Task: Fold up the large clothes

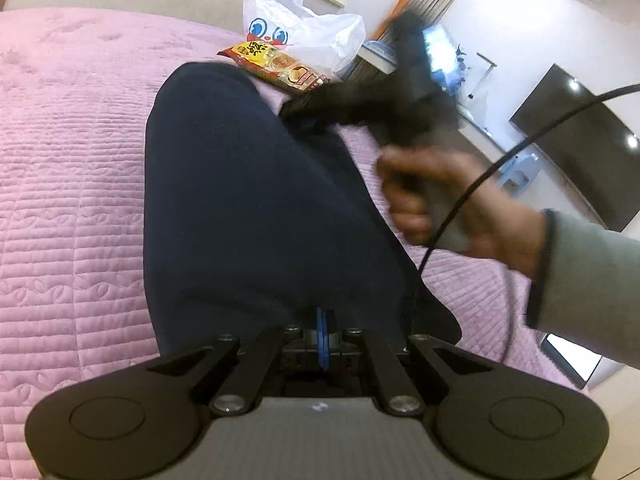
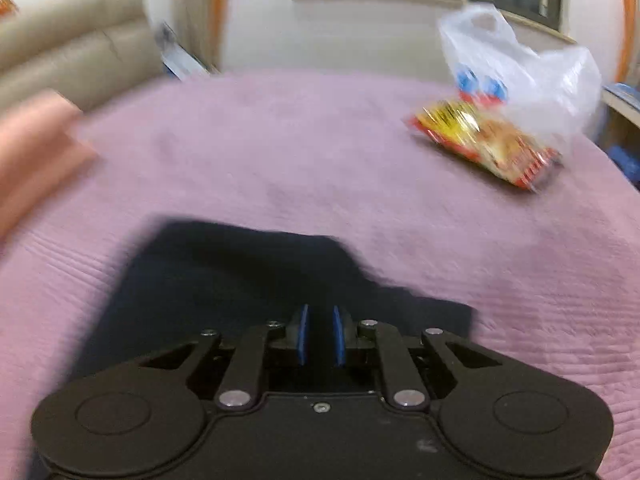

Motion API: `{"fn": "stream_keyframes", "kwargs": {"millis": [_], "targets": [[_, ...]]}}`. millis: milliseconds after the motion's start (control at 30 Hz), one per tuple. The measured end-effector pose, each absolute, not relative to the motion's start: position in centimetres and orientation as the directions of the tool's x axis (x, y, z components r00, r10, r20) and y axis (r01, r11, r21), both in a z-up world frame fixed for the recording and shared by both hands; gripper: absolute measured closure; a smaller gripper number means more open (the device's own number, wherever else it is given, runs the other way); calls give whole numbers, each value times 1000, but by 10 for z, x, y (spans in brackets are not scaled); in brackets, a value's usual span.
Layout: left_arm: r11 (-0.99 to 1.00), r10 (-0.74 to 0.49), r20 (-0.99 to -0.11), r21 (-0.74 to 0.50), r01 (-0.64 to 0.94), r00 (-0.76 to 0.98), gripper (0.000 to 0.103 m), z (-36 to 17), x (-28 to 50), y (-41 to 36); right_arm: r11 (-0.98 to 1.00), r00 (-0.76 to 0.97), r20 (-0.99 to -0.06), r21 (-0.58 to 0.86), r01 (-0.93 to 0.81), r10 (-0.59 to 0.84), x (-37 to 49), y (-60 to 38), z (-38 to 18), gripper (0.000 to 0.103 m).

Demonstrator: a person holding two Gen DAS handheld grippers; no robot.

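Observation:
A dark navy garment (image 1: pixel 248 200) lies on the pink quilted bed cover (image 1: pixel 68 184). My left gripper (image 1: pixel 322 320) is shut, its blue pads pinching the garment's near edge. In the left wrist view my right gripper (image 1: pixel 304 110) shows blurred at the garment's far right edge, held by a hand (image 1: pixel 432 196). In the right wrist view the right gripper (image 2: pixel 320 332) has its blue pads a small gap apart, with nothing seen between them, just above the garment (image 2: pixel 224 280). That view is blurred by motion.
A white plastic bag (image 1: pixel 304 28) and a red and yellow snack packet (image 1: pixel 276 66) lie at the bed's far side. A pink pillow (image 2: pixel 36 152) and a beige headboard (image 2: pixel 72 44) are at the left. A black cable (image 1: pixel 500 168) hangs near the hand.

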State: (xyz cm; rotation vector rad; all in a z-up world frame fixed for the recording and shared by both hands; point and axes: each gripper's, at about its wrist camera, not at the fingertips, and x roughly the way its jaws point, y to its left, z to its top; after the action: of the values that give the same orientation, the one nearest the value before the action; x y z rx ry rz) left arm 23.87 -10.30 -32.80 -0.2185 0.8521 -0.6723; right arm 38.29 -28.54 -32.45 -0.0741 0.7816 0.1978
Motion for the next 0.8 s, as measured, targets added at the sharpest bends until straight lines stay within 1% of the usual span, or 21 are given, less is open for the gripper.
{"fn": "stream_keyframes", "kwargs": {"millis": [33, 67, 133, 167, 200, 233, 267, 300, 333, 367, 400, 433, 500, 533, 567, 600, 667, 733, 800], "targets": [[771, -633, -619, -443, 458, 466, 100, -329, 239, -102, 983, 690, -714, -9, -182, 121, 389, -288, -334, 102], [766, -639, -616, -455, 454, 460, 100, -328, 239, -102, 985, 691, -715, -22, -169, 103, 389, -295, -342, 103], [755, -652, -613, -473, 455, 446, 100, -322, 238, -102, 988, 694, -715, -35, -152, 82, 390, -301, -342, 103], [729, -681, -600, -503, 464, 419, 98, -316, 239, -101, 989, 703, -710, -63, -134, 50, 384, -301, -338, 103], [687, -723, -571, -543, 483, 388, 98, -307, 239, -97, 989, 720, -694, -97, -113, 14, 376, -305, -331, 103], [656, -753, -527, -563, 503, 394, 97, -295, 238, -93, 988, 738, -675, -113, -103, 0, 363, -305, -320, 103], [642, -767, -484, -566, 517, 421, 94, -282, 238, -88, 989, 752, -660, -102, -102, 10, 354, -307, -311, 103], [650, -760, -469, -558, 516, 449, 93, -273, 240, -84, 992, 762, -645, -52, -113, 53, 339, -312, -298, 103], [668, -744, -470, -546, 506, 475, 93, -267, 245, -82, 991, 768, -631, 11, -132, 109, 324, -316, -287, 96], [699, -714, -481, -523, 488, 509, 93, -265, 252, -80, 987, 768, -622, 58, -150, 154, 310, -318, -278, 92], [729, -684, -503, -499, 470, 528, 94, -267, 258, -80, 980, 762, -617, 105, -168, 197, 291, -320, -270, 92], [759, -651, -544, -472, 448, 529, 95, -273, 265, -81, 973, 747, -624, 137, -184, 229, 275, -318, -266, 92], [789, -611, -626, -433, 436, 484, 96, -289, 271, -88, 965, 710, -655, 147, -215, 258, 249, -310, -265, 92], [792, -604, -647, -425, 439, 465, 96, -295, 269, -90, 966, 680, -689, 137, -218, 251, 241, -305, -272, 92], [799, -595, -654, -415, 436, 468, 95, -299, 266, -92, 970, 634, -739, 115, -214, 228, 236, -299, -285, 92], [812, -577, -663, -400, 426, 477, 97, -303, 263, -93, 975, 610, -767, 90, -205, 200, 232, -295, -299, 92], [826, -556, -679, -390, 407, 479, 99, -313, 261, -94, 978, 616, -762, 118, -169, 199, 228, -300, -313, 90], [818, -574, -659, -437, 373, 486, 99, -312, 259, -89, 979, 605, -771, 172, -107, 202, 227, -310, -304, 87], [804, -595, -640, -455, 384, 487, 99, -305, 248, -83, 985, 610, -774, 149, -84, 169, 212, -313, -289, 81]]}}
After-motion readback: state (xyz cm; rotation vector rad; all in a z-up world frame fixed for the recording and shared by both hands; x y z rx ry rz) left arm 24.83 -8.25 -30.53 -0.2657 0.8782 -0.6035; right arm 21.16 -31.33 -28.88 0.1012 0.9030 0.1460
